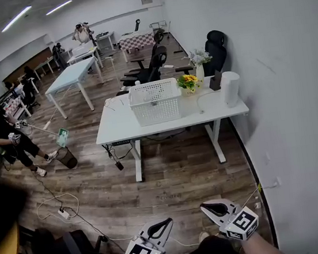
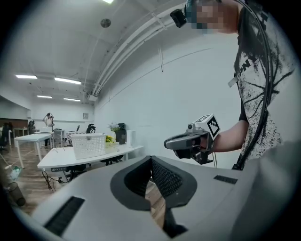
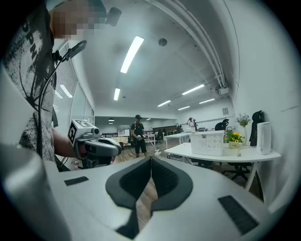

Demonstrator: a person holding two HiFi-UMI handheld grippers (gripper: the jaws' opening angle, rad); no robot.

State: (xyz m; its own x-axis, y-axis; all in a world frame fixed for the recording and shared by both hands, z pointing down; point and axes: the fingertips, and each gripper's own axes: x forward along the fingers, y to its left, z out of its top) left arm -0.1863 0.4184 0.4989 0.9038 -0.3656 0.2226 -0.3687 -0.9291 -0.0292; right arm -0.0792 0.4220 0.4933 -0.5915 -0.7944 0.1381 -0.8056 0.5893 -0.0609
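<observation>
My two grippers are held low over the wooden floor, close to my body. The left gripper [image 1: 167, 222] is shut with nothing in it; in its own view the jaws meet at the tip [image 2: 151, 159]. The right gripper [image 1: 207, 207] is also shut and empty, its jaws closed together [image 3: 151, 158]. Each shows in the other's view: the right gripper [image 2: 171, 141] on a bare forearm, the left gripper [image 3: 115, 148] likewise. Nearest furniture ahead is a white desk [image 1: 116, 129] bearing a white mesh basket [image 1: 154, 102], yellow flowers [image 1: 188, 82] and a white cylinder [image 1: 230, 88].
A white wall runs along the right. Black office chairs [image 1: 150, 69] stand behind the desk. A person in black [image 1: 2, 133] sits at the left with a long tool, near a dark bin [image 1: 66, 157]. A power strip and cables [image 1: 61, 212] lie on the floor. More white tables [image 1: 71, 77] stand farther back.
</observation>
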